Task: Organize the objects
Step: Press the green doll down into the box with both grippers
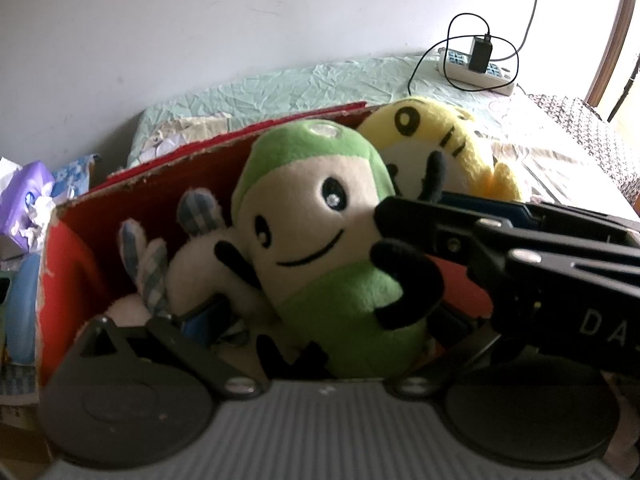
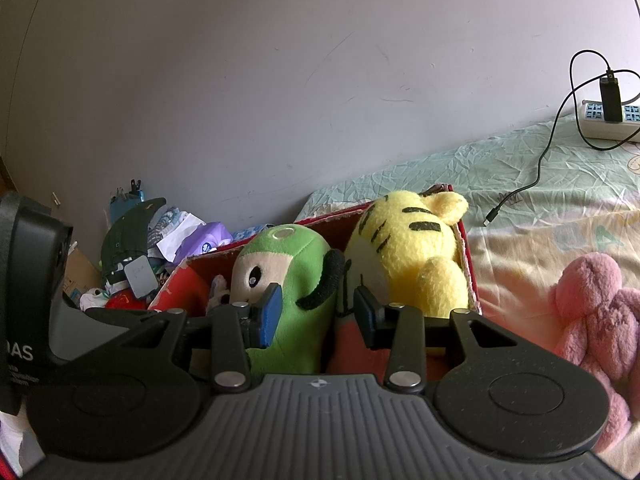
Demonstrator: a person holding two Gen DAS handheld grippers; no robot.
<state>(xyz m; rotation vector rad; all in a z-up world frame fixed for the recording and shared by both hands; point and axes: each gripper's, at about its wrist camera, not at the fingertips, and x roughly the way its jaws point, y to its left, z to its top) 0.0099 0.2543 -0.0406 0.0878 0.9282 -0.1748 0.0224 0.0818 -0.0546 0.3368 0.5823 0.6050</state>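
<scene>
Green plush toy [image 1: 320, 248] and yellow tiger toy [image 2: 416, 248] mid-frame in red box [image 2: 180, 280], right gripper [image 2: 316, 314] jaws parted around the green toy's arm without pinching it, left gripper [image 1: 320, 344] jaws spread wide around green toy, grip unclear

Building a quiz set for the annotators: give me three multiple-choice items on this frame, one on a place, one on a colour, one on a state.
1. Where is the green plush toy?
A. in the red box
B. on the power strip
C. on the floor

2. What colour is the plush lying on the bed outside the box?
A. blue
B. pink
C. white

3. How does the right gripper stand?
A. shut on the pink plush
B. out of view
C. open, its fingers either side of the green toy's black arm

Key: A, red walls surround it; B, the pink plush lies right of the box; C, a wide gap shows.
</scene>
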